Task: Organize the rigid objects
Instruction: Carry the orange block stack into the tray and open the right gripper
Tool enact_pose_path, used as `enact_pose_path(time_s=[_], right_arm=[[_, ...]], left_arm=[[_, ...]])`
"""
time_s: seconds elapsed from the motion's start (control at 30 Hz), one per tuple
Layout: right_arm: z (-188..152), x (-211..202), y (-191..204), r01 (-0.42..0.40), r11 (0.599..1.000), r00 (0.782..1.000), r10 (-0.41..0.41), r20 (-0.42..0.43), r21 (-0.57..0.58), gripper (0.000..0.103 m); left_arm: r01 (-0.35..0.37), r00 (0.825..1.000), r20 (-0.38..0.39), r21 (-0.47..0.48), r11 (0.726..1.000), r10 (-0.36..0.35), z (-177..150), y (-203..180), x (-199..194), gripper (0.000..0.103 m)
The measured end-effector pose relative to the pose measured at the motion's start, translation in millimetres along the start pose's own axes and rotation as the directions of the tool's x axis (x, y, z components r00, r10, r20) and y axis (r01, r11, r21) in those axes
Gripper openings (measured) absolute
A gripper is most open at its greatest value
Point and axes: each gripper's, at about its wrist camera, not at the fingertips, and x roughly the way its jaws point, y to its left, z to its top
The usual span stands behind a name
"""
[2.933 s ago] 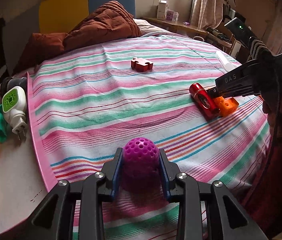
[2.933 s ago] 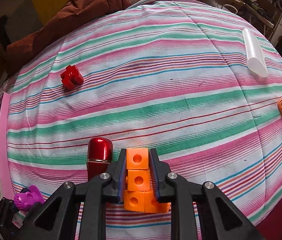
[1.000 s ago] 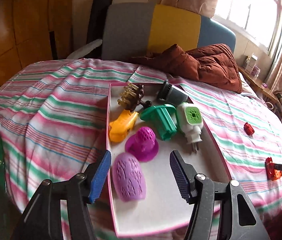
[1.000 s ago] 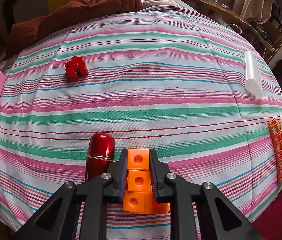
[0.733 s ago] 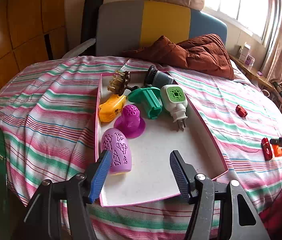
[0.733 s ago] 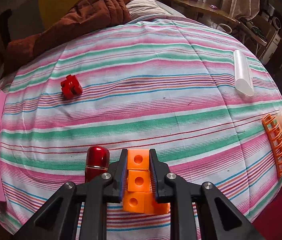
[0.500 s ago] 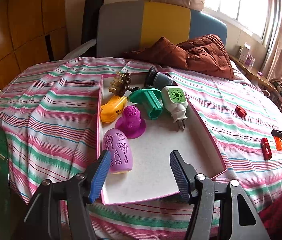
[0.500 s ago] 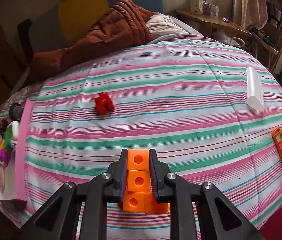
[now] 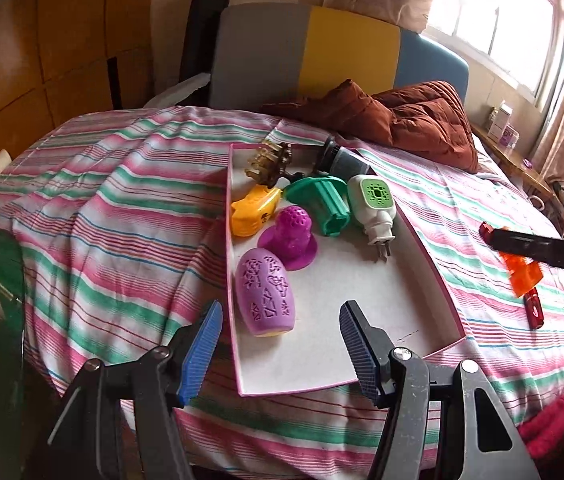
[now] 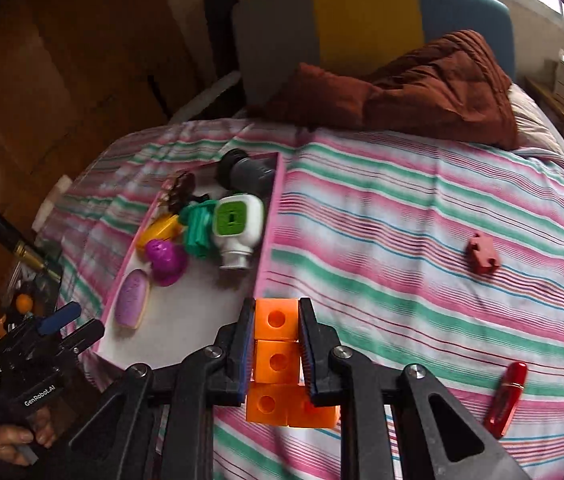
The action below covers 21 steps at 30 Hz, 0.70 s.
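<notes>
While the right gripper (image 10: 276, 344) squeezes the orange block piece (image 10: 278, 354) tight between its two fingers, it holds it up in the air above the striped bed (image 10: 401, 240), just beside the right edge of the pink tray (image 10: 268, 236). The left gripper (image 9: 278, 344) is open wide and holds nothing. It hangs over the near edge of the tray.

The tray sits on the bed and has many toys in it. There is a purple egg shape (image 9: 266, 292), a purple bumpy toy (image 9: 291, 234), a yellow toy (image 9: 254, 214), a green piece (image 9: 321, 202) and a white plug (image 9: 373, 208).

I think this is the carrying step. The block piece looks like it is on its way to the tray. Next it should go over the bare white part at the near end and be let go gently, so it does not knock the other toys.

A red tube (image 10: 507, 398) and a small red block (image 10: 481, 258) lie on the bed, not yet in the tray.
</notes>
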Motion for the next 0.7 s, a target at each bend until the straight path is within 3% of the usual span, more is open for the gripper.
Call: enact_pose_path(time_s=[0.3,0.37,0.53,0.7], right_arm=[[16.1,71.7,67.1,-0.045,0.986,0.992,0.025,-0.125,-0.162,0.019],[19.6,89.3,72.8,-0.065,0.983,0.986,0.037,-0.163,-0.172,0.019],[30.3,120.7,74.8,-0.044,0.985,0.987,0.017,-0.162,-0.165,0.02],[33.1,129.3,69.3,-0.069,0.989,0.983,0.045,-0.178,-0.13,0.027]], left_arm=[[-0.024,1.0,-0.01,-0.065,0.998,0.023,-4.4,27.3,2.4,0.062],[-0.026,1.0,-0.017,-0.072,0.997,0.025,-5.4,30.8,4.3,0.062],[-0.027,0.999,-0.023,-0.082,0.996,0.025,-6.7,34.5,7.9,0.062],[-0.03,0.999,-0.027,-0.08,0.996,0.028,-7.8,34.8,9.1,0.062]])
